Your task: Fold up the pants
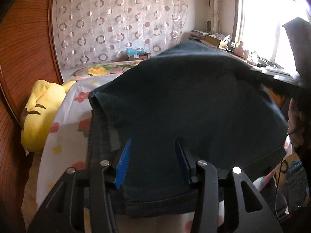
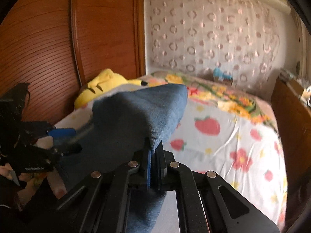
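Dark blue pants (image 1: 184, 101) lie across the flowered bed sheet (image 1: 64, 128). Their right side rises toward the upper right of the left wrist view. My left gripper (image 1: 153, 138) is open near the pants' front hem, blue pads apart, with cloth showing behind and between the fingers. In the right wrist view my right gripper (image 2: 155, 145) is shut on a fold of the pants (image 2: 140, 112) and holds it up off the bed, the cloth draping left. The left gripper (image 2: 64, 137) shows there at the left edge of the cloth, with a hand (image 2: 25, 192) behind it.
A yellow plush toy (image 1: 42, 112) lies at the bed's left side against a wooden wardrobe (image 1: 25, 44). A patterned curtain (image 1: 120, 23) hangs behind the bed. A cluttered desk (image 1: 250, 58) stands under the bright window. Bare sheet (image 2: 233, 136) stretches right of the pants.
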